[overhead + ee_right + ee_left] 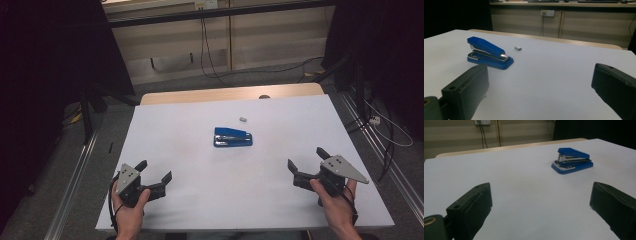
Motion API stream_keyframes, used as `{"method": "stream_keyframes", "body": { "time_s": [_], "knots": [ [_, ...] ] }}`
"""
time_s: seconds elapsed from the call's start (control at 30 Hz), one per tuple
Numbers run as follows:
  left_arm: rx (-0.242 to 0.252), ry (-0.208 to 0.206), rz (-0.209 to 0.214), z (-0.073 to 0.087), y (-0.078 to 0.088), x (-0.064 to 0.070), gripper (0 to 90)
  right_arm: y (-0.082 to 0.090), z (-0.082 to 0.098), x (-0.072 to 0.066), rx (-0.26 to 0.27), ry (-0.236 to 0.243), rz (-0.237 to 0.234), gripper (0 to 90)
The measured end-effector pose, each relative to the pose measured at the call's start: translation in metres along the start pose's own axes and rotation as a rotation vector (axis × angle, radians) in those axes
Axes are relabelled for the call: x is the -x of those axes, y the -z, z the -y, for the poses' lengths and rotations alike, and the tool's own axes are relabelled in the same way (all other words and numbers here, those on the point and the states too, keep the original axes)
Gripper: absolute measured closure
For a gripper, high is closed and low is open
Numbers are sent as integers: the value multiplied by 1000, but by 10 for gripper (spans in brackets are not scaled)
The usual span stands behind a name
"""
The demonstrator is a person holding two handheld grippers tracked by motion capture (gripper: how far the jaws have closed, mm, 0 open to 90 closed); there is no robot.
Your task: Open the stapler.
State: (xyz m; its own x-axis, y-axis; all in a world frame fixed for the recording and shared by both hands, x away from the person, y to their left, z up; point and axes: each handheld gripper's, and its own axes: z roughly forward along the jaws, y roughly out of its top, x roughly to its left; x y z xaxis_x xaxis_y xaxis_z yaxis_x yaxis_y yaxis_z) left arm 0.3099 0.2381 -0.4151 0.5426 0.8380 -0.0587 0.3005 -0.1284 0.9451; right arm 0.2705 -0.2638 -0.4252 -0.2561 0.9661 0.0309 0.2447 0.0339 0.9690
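The blue stapler [233, 137] lies near the middle of the white table [190, 200] in the high view, closed, flat on its base, with bright metal showing between its top arm and base. There is one stapler, and one small pale grey block [243, 119] lies just above and right of it, apart from it; what the block is cannot be made out. At the lower left of the high view the left gripper [155, 170] is held in the person's left hand [129, 207], its two black jaws spread wide, with nothing between them and nothing touching them. At the lower right the right gripper [307, 159] is held in the right hand [337, 202], jaws likewise spread wide and empty. Both grippers are well apart from the stapler, one on either side of it. In the left gripper view the stapler [572, 160] sits in the upper right, beyond the gap between the two jaws, which rise at the lower left and lower right corners and are cut off by the frame edges. In the right gripper view the stapler [489, 53] sits in the upper left, the grey block [517, 48] just right of it and farther back. Both forearms are cut off at the bottom edge of the high view, and the surroundings at its left and right edges are too dark to read.
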Motion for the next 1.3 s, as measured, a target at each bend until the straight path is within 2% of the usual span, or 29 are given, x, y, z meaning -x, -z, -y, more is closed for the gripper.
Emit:
{"method": "stream_keyframes", "body": {
  "time_s": [0.03, 0.1, 0.33, 0.5, 0.53, 0.57, 0.63, 0.77, 0.87, 1.0, 1.1, 1.17, 1.2, 1.3],
  "knots": [
    [1, -21, -2, -1, 0, 0, 43, 0, 0, 0, -2, -1, -1, 8],
    [0, -24, 0, -1, 0, 0, 43, -1, 0, 0, -5, -2, -6, 8],
    [-23, -1, -17, 0, -3, -2, 43, -3, 2, 0, -21, -10, -9, 8],
    [-37, -4, -7, 0, -5, -1, 43, -4, 3, 2, -24, -14, -15, 8],
    [-60, -16, -25, 1, -7, -2, 43, -5, 3, 3, -30, -20, -14, 8],
    [-60, -16, -25, 1, -7, -2, 44, -5, 3, 3, -30, -20, -14, 8],
    [-58, 8, -14, 1, -9, -3, 43, -8, 4, 2, -39, -11, -25, 7],
    [-75, -4, -6, 1, -11, -3, 43, -10, 4, -3, -37, 1, -43, 8],
    [-80, -18, 2, 1, -10, -1, 43, -10, 3, -13, -35, 8, -80, 8],
    [-73, -44, 35, -1, -8, 3, 43, -12, 2, -19, -37, 24, -100, 8],
    [-45, -46, 62, -2, -8, 5, 43, -14, 3, -23, -54, 8, -131, 8],
    [-54, -56, 78, -2, -10, 5, 44, -15, 3, -25, -61, 8, -141, 8],
    [-63, -58, 87, -2, -14, 6, 48, -16, 3, -26, -65, 7, -162, 8],
    [-69, -52, 86, -2, -18, 8, 48, -19, 3, -26, -65, 6, -166, 8]
  ]
}}
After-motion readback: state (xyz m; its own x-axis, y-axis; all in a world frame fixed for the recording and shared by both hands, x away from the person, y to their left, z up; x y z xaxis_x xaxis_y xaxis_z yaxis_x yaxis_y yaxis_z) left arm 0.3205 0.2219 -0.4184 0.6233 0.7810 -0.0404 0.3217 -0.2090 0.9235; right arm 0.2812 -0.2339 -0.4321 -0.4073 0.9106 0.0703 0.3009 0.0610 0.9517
